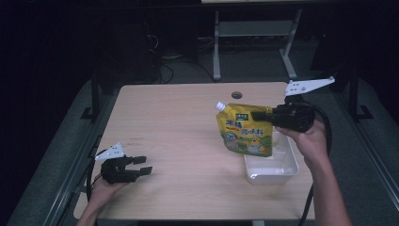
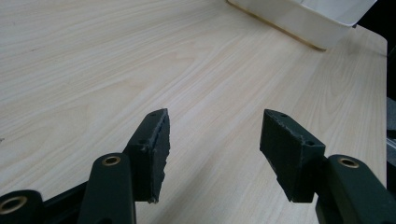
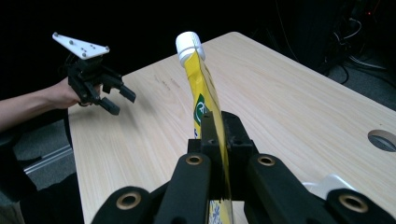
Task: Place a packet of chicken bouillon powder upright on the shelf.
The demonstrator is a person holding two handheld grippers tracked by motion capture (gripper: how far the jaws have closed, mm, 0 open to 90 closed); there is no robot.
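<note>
Nearest the person, at the front left corner of the pale wood-grain surface point(image 1: 179, 141), the left gripper point(image 1: 143, 165) rests low with its black jaws spread wide and nothing between them; its own view shows bare wood between the two dark pads point(image 2: 154, 149). It is well apart from the work. Further in, at the right side, sits the shallow white rectangular plastic tray point(image 1: 282, 169), which looks empty as far as the high view shows. Above the tray's far left part hangs the yellow, flat-sided spouted drink pouch with a white screw cap point(image 1: 245, 134), held upright with its cap toward the far left. The right gripper point(image 1: 259, 115) has it pinched near the upper right edge, the jaws closed tight on the thin pouch, as the right gripper view shows with the pouch point(image 3: 201, 93) rising edge-on between the jaws. The pouch's lower edge seems to hang just at or over the tray's near-left rim, though whether it touches cannot be told. Judging by this, the grasp and lift are done; what is left is either setting the pouch down into the tray or carrying it clear onto the surface, then opening the jaws. Beyond the pouch lies a round cable hole point(image 1: 236, 95) near the far edge.
</note>
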